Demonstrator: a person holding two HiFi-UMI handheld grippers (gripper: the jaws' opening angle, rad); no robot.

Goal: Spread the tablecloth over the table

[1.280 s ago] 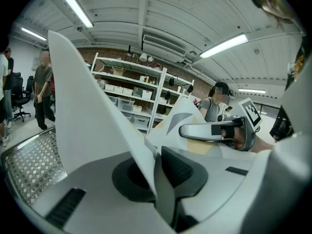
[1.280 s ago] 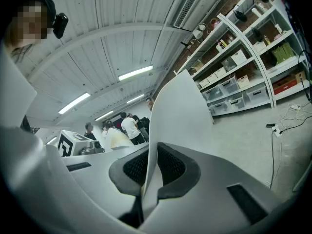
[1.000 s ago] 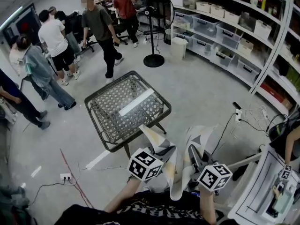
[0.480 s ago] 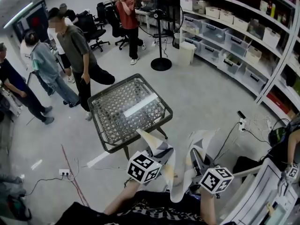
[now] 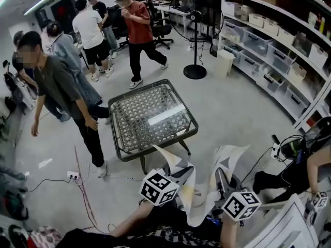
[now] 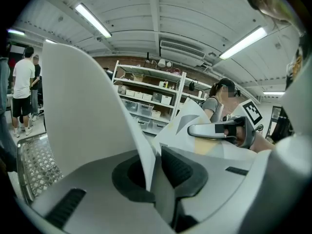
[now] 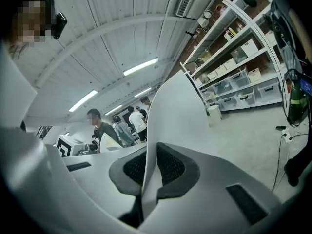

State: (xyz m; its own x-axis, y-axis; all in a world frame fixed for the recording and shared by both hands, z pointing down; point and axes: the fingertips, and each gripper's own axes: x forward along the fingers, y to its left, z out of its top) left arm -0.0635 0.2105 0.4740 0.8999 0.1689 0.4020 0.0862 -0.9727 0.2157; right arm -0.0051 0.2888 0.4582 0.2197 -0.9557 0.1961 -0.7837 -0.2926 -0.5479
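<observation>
Table: the low square table has a dark frame and a woven lattice top. A strip of glare suggests glass over the lattice. It is bare, and it stands well ahead of the person holding the grippers.

Bystander: a person in a dark shirt stands just beside the table's left edge, with others further back. Risk: a cloth thrown wide could land on this person or be snagged, so that side would end up short.

Tablecloth: the pale patterned tablecloth is off the table and bunched in the air between the two grippers. Two flaps stick up towards the table's near edge and the rest hangs low. Risk: the held points sit close together, so the cloth may reach the table folded or twisted. The hanging part could also drag on the floor.

Left gripper: the left gripper is clamped on a thin edge of the cloth, which rises between its pads. Risk: a hard flick could pull this small bite free.

Right gripper: the right gripper is pinched tight on another edge of the cloth. Risk: an uneven pull against the left side would skew the cloth over the near corners.

Floor cables: a red cable and a power strip lie near the table's near-left corner. Risk: tripping while stepping round.
</observation>
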